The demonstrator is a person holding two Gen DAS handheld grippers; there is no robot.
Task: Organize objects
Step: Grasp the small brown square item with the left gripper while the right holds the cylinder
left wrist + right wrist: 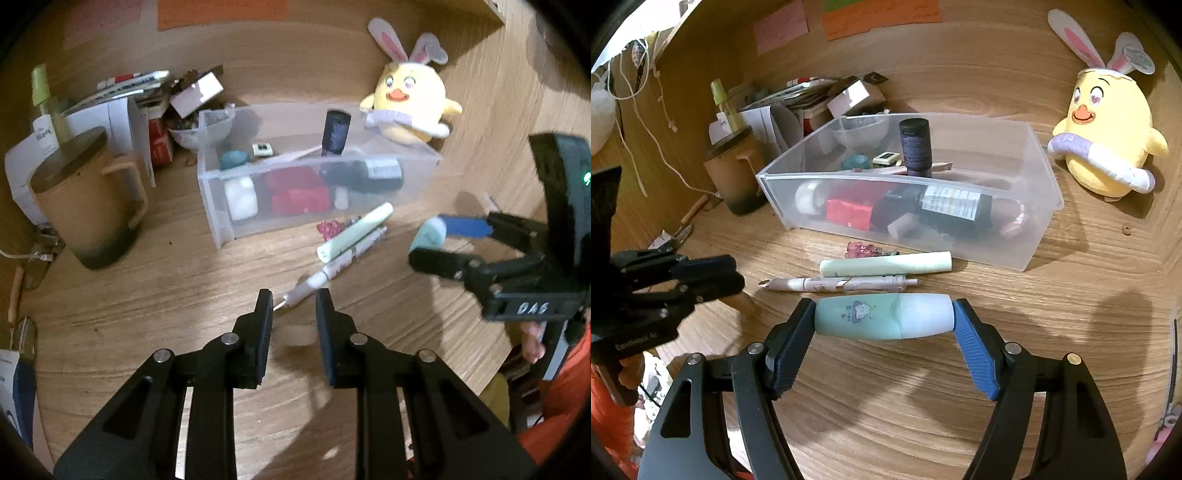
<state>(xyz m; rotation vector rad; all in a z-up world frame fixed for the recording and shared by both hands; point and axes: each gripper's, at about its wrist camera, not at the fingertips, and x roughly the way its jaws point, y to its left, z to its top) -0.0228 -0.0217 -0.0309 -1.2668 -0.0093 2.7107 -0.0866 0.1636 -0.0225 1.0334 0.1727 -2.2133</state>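
My right gripper (884, 319) is shut end to end on a short teal highlighter (882, 320) with a frosted cap and holds it above the wooden desk; it also shows in the left wrist view (430, 232). My left gripper (294, 306) is open and empty, just short of the tip of a white-and-pink pen (332, 271). That pen (838, 283) and a pale green marker (884, 266) lie side by side in front of a clear plastic bin (1039, 225). The bin (218, 221) holds bottles, red boxes and small items.
A yellow chick plush with bunny ears (1108, 147) stands right of the bin. A brown mug with a lid (85, 206), paper boxes and clutter (122, 110) sit to the left. Pink beads (860, 250) lie by the marker. Sticky notes (879, 14) hang on the back wall.
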